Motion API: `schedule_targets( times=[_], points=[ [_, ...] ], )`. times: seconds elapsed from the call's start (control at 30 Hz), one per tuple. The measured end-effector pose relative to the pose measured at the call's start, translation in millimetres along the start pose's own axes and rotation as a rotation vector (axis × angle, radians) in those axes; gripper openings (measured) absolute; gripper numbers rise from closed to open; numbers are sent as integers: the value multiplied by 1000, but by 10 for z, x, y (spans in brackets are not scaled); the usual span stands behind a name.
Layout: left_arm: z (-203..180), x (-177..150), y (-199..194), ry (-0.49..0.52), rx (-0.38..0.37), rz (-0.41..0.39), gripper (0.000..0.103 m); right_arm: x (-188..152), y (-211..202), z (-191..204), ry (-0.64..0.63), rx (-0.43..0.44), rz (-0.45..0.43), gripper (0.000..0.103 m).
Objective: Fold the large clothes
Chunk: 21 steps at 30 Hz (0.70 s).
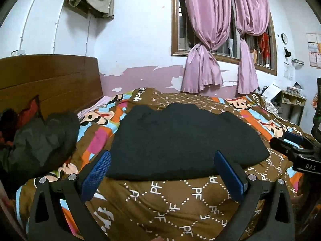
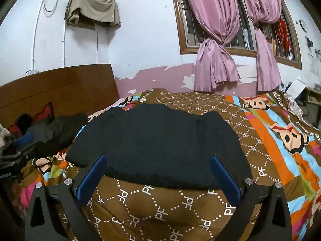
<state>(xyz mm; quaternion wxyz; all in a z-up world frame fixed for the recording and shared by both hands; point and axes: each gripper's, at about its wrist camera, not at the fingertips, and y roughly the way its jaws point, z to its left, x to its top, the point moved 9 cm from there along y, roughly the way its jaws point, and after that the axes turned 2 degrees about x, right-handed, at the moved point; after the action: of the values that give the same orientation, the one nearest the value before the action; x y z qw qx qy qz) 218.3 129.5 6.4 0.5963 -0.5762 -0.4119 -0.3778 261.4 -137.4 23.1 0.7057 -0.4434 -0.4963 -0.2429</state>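
A dark, near-black garment (image 1: 180, 140) lies folded into a compact slab on the patterned brown bedspread (image 1: 170, 204); it also shows in the right wrist view (image 2: 156, 146). My left gripper (image 1: 162, 166) is open and empty, its blue pads (image 1: 98, 172) standing just before the garment's near edge. My right gripper (image 2: 158, 170) is open and empty, also at the near edge. The right gripper shows at the right edge of the left wrist view (image 1: 291, 142), and the left gripper at the left edge of the right wrist view (image 2: 18, 146).
A heap of dark and red clothes (image 1: 34, 138) lies at the left by the wooden headboard (image 1: 50, 80). The wall with a window and pink curtains (image 1: 216, 46) runs behind the bed. A shelf (image 1: 293, 102) stands at the far right.
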Motion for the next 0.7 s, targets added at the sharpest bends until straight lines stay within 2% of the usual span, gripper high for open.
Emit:
schedule_targets(
  times=[0.23,0.47,0.7],
  points=[
    [146,-171,87,-46,31,64,101,-69,25,8,-15,-14,11,103],
    [188,-211,71,-47,54,72,101,-146,86,42,-28,-14,41,103],
    [154,-260,75,-30,41,83,101,-169,100,7,-15,-23,43,103]
  ],
)
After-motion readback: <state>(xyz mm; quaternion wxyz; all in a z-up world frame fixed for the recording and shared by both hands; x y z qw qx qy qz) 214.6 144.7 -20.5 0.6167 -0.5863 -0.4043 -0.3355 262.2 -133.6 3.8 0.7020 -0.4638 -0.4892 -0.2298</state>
